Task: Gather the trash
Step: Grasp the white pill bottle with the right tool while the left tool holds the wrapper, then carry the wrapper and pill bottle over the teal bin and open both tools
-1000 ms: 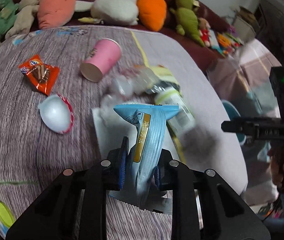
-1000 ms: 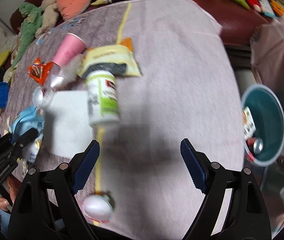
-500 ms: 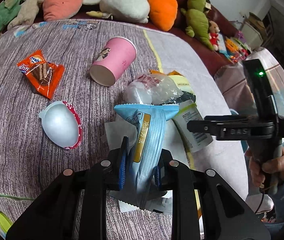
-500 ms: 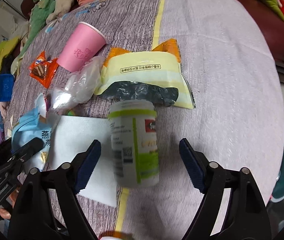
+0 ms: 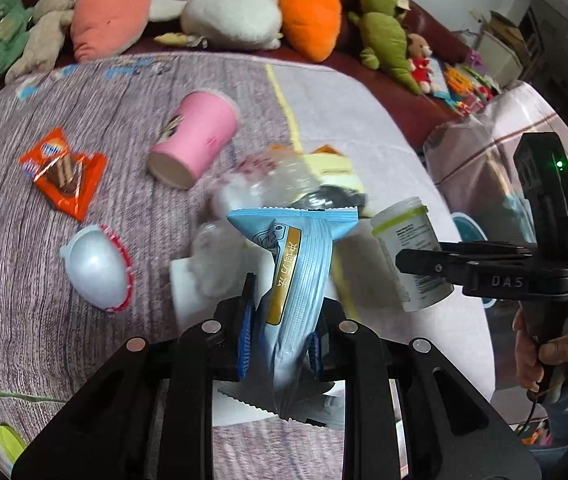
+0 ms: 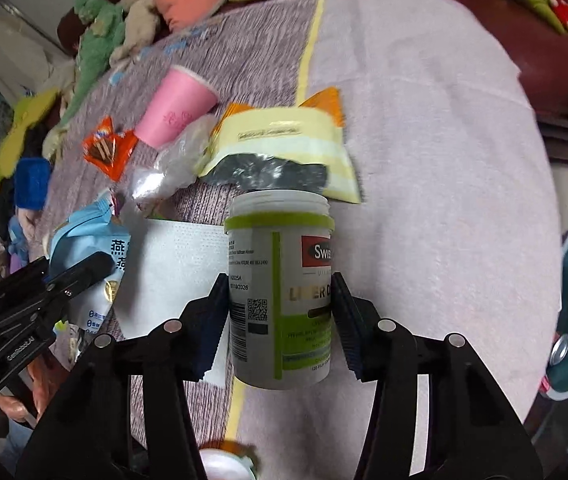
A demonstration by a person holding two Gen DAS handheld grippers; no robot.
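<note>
white supplement bottle (image 6: 279,292) with a green label lies on the worktop (image 6: 424,160) between the right gripper (image 6: 279,320) jaws, which have just been closing and now meet its sides. left gripper (image 5: 279,344) jaws are clamped on a blue wrapper (image 5: 296,280), just left of the bottle.

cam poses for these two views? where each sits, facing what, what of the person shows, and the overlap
Left wrist: on the left gripper, looking steeply down the bed toward the sofa toys; jaws clamp the blue wrapper; the right hand and its gripper show at right.
Right wrist: on the right gripper, looking down at the bed; jaws, just closing, flank the white bottle; the left gripper sits at lower left.
Shared: pink cup, orange wrapper, white tissue, bottle, blue wrapper.
</note>
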